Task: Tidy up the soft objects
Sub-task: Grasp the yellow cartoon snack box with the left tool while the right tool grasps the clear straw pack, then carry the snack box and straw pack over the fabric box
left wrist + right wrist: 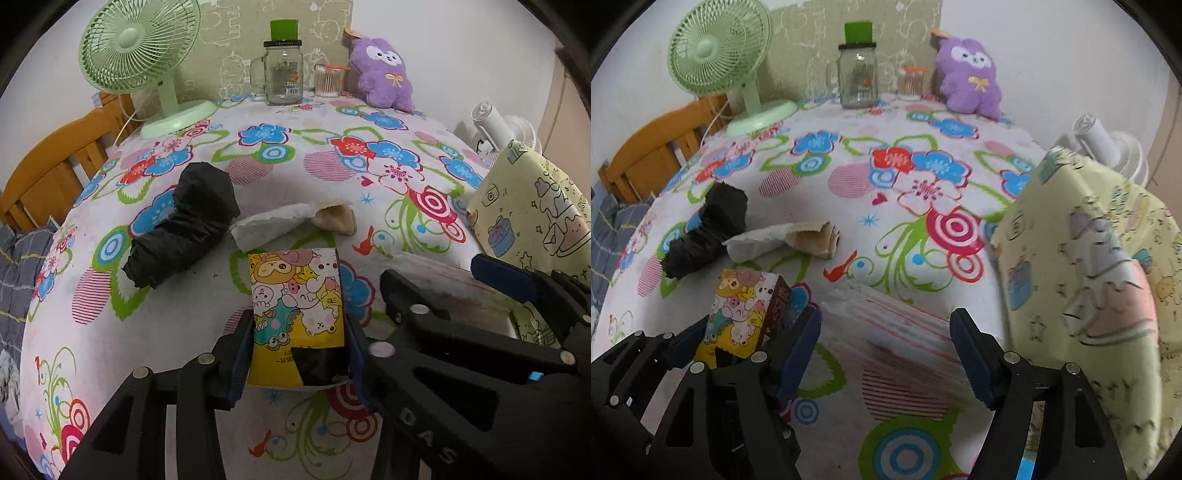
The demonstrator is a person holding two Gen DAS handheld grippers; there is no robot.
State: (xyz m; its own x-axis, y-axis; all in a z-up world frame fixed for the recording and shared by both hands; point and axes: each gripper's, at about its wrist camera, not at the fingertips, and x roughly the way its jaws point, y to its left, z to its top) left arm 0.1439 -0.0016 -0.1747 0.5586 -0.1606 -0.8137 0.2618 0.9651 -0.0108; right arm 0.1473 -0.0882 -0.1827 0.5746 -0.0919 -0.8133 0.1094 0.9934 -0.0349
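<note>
My left gripper (299, 354) is shut on a yellow cartoon-print tissue pack (295, 306), which stands upright between its blue pads on the floral tablecloth. To its right my right gripper (886, 354) is open over a flat whitish pack with red lines (897, 325). That pack lies between the fingers and looks blurred. Beyond lie a crumpled black soft bundle (184, 225), a white tissue pack (273, 225) and a beige rolled cloth (338, 219). A purple plush toy (384, 74) sits at the far edge.
A yellow-green cartoon fabric bin (1089, 258) stands close at the right. At the back are a green desk fan (136, 55), a glass jar mug (282, 72) and a cotton swab tub (327, 79). A white fan (495, 125) is behind the bin, and wooden furniture (55, 166) at left.
</note>
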